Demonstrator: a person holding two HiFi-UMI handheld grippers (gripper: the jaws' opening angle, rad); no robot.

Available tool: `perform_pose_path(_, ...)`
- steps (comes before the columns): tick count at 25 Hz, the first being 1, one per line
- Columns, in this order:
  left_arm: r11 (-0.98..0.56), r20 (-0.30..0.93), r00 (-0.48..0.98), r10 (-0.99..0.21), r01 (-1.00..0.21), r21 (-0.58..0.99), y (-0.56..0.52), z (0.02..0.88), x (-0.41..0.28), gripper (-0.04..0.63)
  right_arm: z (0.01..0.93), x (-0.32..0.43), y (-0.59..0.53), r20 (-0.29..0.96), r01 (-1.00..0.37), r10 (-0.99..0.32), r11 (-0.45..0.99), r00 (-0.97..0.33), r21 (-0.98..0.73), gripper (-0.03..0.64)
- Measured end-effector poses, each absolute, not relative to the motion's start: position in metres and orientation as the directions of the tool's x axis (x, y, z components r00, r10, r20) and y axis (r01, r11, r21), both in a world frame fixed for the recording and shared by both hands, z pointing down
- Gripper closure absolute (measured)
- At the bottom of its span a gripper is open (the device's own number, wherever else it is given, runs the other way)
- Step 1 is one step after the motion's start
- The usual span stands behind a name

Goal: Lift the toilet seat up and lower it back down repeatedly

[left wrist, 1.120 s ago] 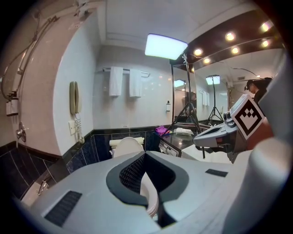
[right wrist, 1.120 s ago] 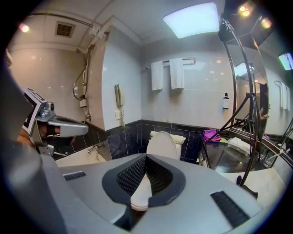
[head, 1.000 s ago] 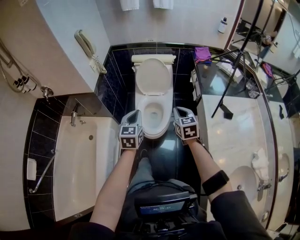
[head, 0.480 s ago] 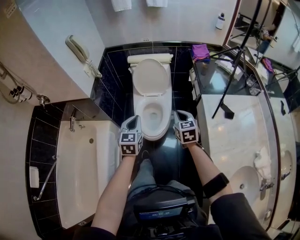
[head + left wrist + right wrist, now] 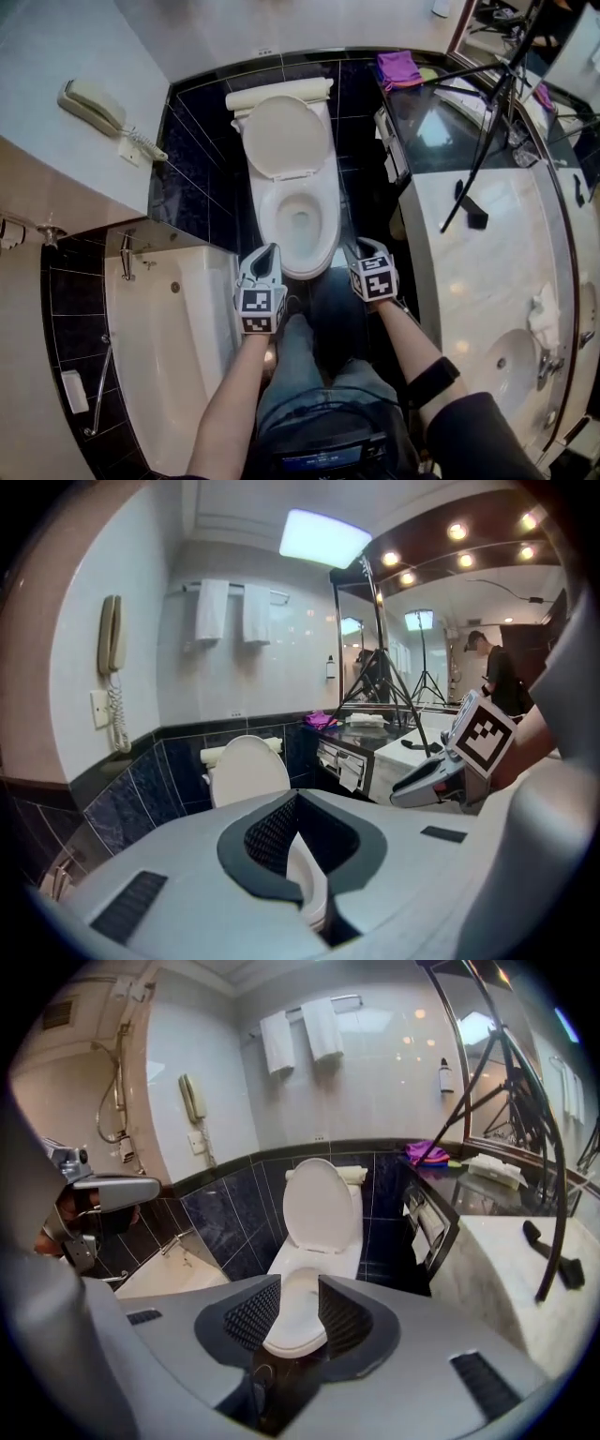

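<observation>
The white toilet (image 5: 298, 220) stands against the black tiled wall, its lid (image 5: 279, 136) raised against the tank. Whether the seat ring is up with the lid I cannot tell. My left gripper (image 5: 269, 249) hovers at the left of the bowl's front rim. Its jaws (image 5: 298, 841) stand slightly apart with nothing between them. My right gripper (image 5: 362, 246) is just right of the bowl's front. Its jaws (image 5: 298, 1312) have just been opening and are open, nothing between them; the bowl's front rim (image 5: 292, 1321) shows beyond the gap.
A white bathtub (image 5: 159, 347) lies to the left. A marble counter (image 5: 487, 272) with a sink (image 5: 511, 370) runs along the right, with a black tripod (image 5: 487, 141) over it. A wall phone (image 5: 94, 103) hangs at the left, and a purple cloth (image 5: 398, 67) lies behind.
Both grippers have come down in front of the bowl. The head view has tipped, so the toilet sits further up and left in the picture.
</observation>
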State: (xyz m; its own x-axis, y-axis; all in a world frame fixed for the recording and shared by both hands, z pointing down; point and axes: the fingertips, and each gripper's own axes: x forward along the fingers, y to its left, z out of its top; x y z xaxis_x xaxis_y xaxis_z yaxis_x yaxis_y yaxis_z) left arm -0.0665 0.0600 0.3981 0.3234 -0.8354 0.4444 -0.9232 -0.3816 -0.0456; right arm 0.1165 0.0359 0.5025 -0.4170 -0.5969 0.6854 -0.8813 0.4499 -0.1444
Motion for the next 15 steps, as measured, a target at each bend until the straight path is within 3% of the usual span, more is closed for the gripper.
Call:
perform_pose_path(8, -0.439, 0.471, 0.361, -0.805, -0.897, -0.061, 0.025, 0.5, -0.068, 0.607, 0.652, 0.109, 0.025, 0.769, -0.91, -0.511, 0.351, -0.383, -0.221, 0.436)
perform_pose_path(15, -0.454, 0.455, 0.373, -0.809, -0.887, -0.08, 0.003, 0.593, -0.057, 0.607, 0.791, 0.113, 0.009, 0.781, -0.907, -0.467, 0.149, -0.415, -0.393, 0.436)
